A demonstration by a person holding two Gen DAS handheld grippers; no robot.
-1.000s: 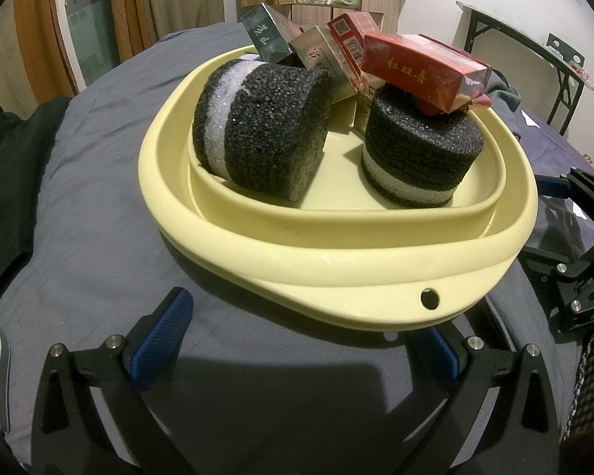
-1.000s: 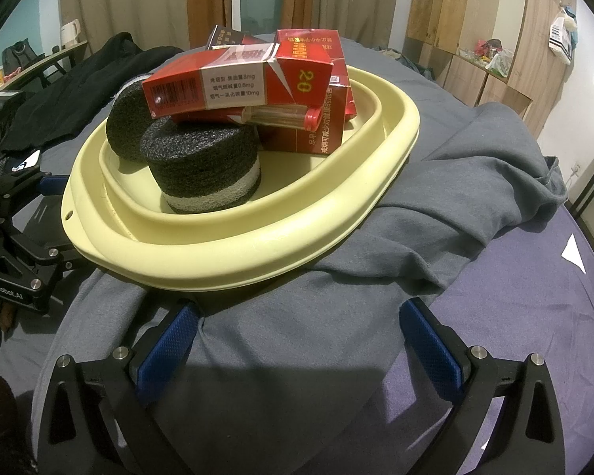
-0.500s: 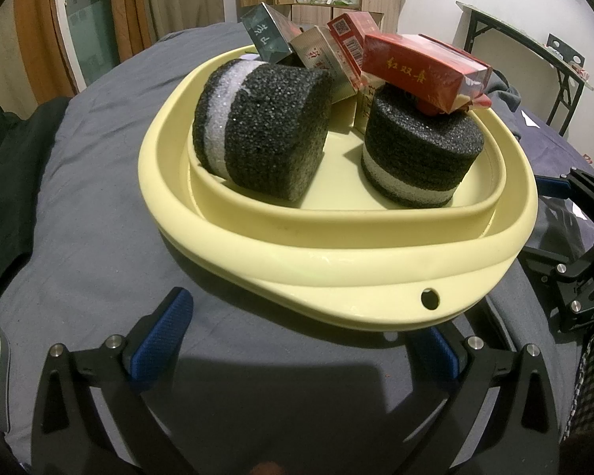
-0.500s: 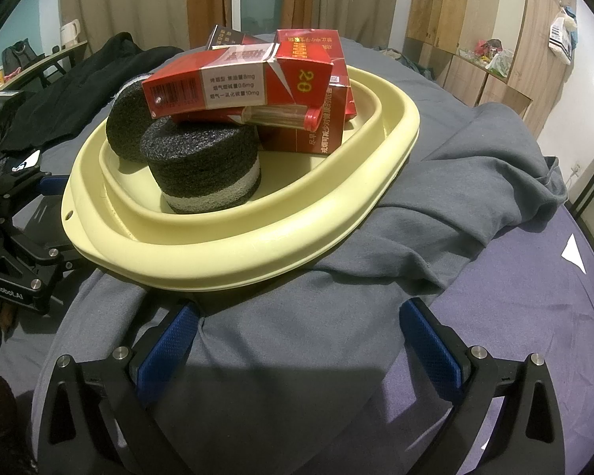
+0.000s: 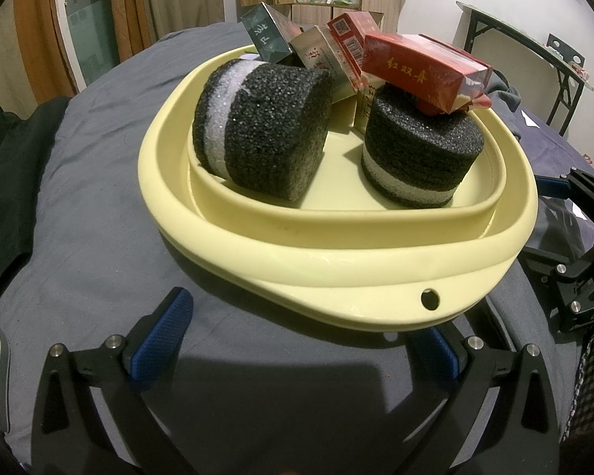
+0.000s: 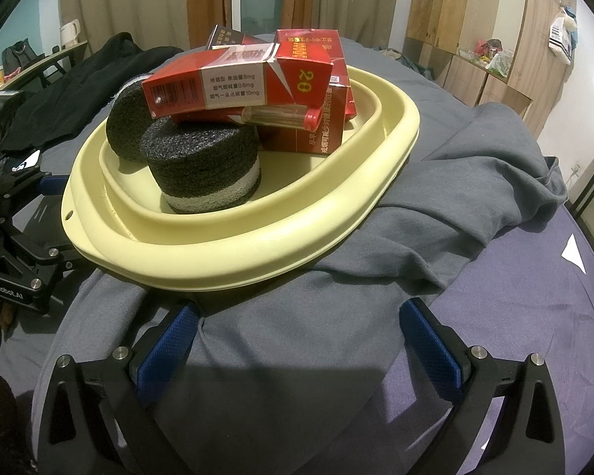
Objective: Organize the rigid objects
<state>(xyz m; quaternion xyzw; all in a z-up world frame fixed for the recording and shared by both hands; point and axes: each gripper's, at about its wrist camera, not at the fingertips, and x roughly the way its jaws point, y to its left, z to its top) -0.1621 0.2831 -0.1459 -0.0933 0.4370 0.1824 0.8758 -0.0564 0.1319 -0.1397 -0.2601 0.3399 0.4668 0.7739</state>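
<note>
A pale yellow basin (image 5: 336, 253) (image 6: 281, 237) sits on a bed. Inside it lie two black foam cylinders with white bands: one on its side (image 5: 261, 138), one upright (image 5: 419, 158) (image 6: 206, 170). A red carton (image 5: 419, 67) (image 6: 233, 83) rests on top of the upright cylinder. More red and grey cartons (image 5: 324, 51) (image 6: 320, 126) lean behind. My left gripper (image 5: 297, 340) is open, just short of the basin's near rim. My right gripper (image 6: 297, 336) is open over the grey cloth, empty.
A rumpled grey blanket (image 6: 475, 182) lies over a purple sheet (image 6: 554, 316). Black clothing (image 5: 4, 166) (image 6: 79, 91) lies at the left. A folding table (image 5: 534, 51) and wooden cupboards (image 6: 475, 19) stand behind. Each view shows the other gripper (image 5: 582, 261) (image 6: 16, 237) beside the basin.
</note>
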